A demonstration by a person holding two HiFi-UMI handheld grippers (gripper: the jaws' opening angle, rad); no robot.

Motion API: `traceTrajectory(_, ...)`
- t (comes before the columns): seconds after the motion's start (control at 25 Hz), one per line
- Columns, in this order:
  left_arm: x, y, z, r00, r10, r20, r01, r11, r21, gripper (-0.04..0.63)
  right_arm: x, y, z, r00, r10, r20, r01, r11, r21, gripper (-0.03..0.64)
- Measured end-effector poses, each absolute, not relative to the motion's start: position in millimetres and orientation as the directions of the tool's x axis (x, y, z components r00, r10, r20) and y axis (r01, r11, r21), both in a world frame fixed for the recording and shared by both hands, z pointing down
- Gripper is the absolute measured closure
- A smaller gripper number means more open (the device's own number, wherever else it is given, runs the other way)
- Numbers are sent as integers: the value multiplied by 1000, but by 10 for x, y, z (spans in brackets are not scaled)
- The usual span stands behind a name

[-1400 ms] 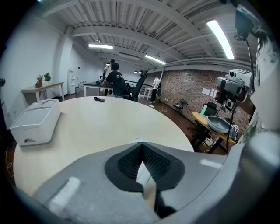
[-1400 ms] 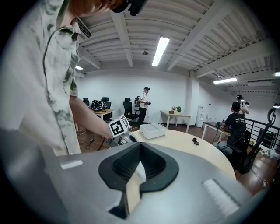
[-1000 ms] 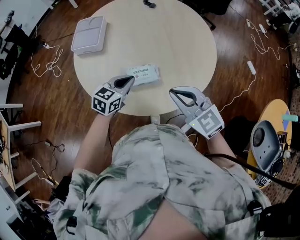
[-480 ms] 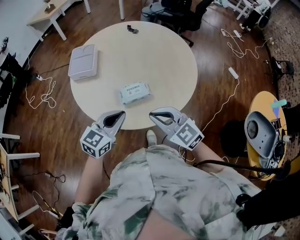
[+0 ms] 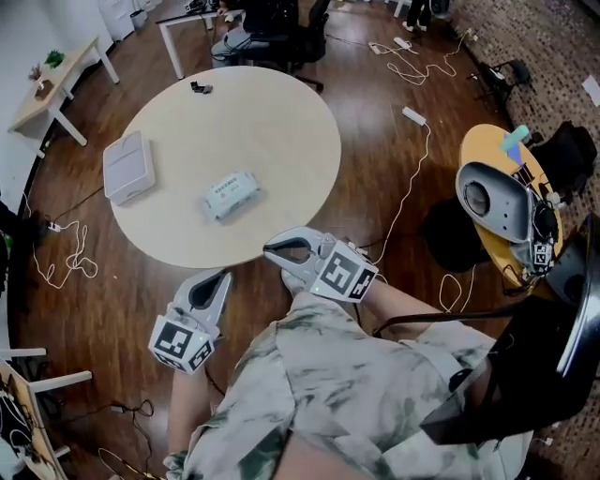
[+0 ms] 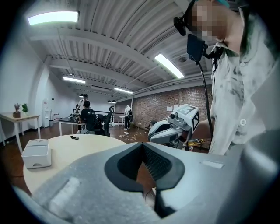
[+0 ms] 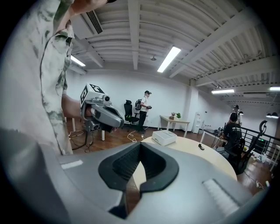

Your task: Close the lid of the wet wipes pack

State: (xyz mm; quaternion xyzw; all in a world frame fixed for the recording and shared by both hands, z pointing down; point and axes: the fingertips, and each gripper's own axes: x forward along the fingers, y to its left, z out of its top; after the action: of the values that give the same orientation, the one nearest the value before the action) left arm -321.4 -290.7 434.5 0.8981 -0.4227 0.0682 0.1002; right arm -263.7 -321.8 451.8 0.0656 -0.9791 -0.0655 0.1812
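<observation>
The wet wipes pack [image 5: 230, 195] lies flat near the middle of the round beige table [image 5: 281, 141], its lid down as far as I can see. Both grippers are off the table, close to the person's body. In the head view the left gripper [image 5: 217, 279] hangs below the table's near edge, and the right gripper [image 5: 271, 251] sits just beyond that edge. Each is shut with nothing in it. The left gripper view shows its own shut jaws, the left gripper [image 6: 142, 144], and the right gripper [image 6: 173, 129] beside it. The pack is hidden in both gripper views.
A white box [image 5: 129, 167] rests at the table's left edge and a small black object [image 5: 199, 88] at its far side. Cables [image 5: 412, 141] trail over the wooden floor. A yellow side table [image 5: 487, 150] with a grey device stands right; office chairs [image 5: 272, 23] stand beyond.
Both grippers have pulled back from the pack and off the table toward the body. The person has stepped away, so the table lies farther off. The pack stays where it was.
</observation>
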Motion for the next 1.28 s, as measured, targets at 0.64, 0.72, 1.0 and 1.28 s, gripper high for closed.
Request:
traceTrajectory(0.64, -2547, -2230, 4033, 638, -745, 193, -767, -638, 68, 594, -2199, -2526, 4351, -942, -111, 315, -61, 985, 164, 611)
traceTrajectory(0.72, -2390, -2176, 3986, 635, -750, 185, -770, -633, 74, 594, -2049, -2460, 4335, -944, -97, 314, -47, 985, 163, 611)
traceTrajectory(1.0, -1625, -1948, 3808, 612, -777, 145, -790, -607, 82, 594, -1263, -2250, 4301, -951, -62, 303, -15, 988, 154, 611)
traceTrajectory(1.28, -1035, -1478, 3740, 566, -808, 162, -824, -557, 100, 594, -662, -1923, 4361, -951, -15, 307, 24, 992, 123, 611)
